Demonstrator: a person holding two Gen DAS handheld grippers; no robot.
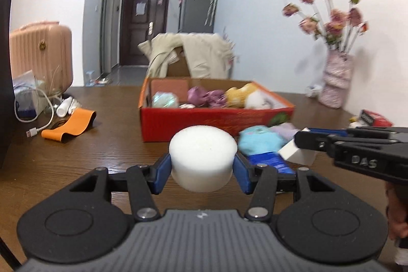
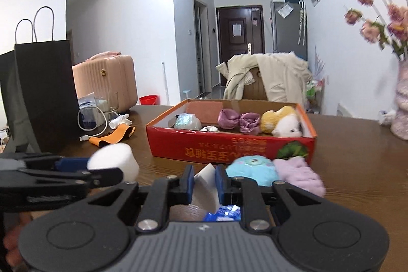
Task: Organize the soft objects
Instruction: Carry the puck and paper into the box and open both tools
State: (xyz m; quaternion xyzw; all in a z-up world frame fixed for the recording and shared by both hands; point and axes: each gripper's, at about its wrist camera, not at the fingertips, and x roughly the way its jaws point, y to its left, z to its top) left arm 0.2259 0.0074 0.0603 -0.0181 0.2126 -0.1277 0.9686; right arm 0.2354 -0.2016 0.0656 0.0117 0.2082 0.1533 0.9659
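The left gripper (image 1: 202,165) clamps a white foam cylinder (image 1: 202,152) by its sides, while the right gripper (image 2: 203,185) pinches a white foam wedge (image 2: 207,185) — both lifted over the brown wooden table (image 1: 89,152), likely bound for the red cardboard box (image 2: 229,144) of soft toys just ahead.

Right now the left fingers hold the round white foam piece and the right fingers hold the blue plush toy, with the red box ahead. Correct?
Not quite. The right gripper holds a white foam wedge, not the blue plush toy, which lies on the table in front of the red box; the right wrist view shows it. The left gripper does hold the round white foam piece.
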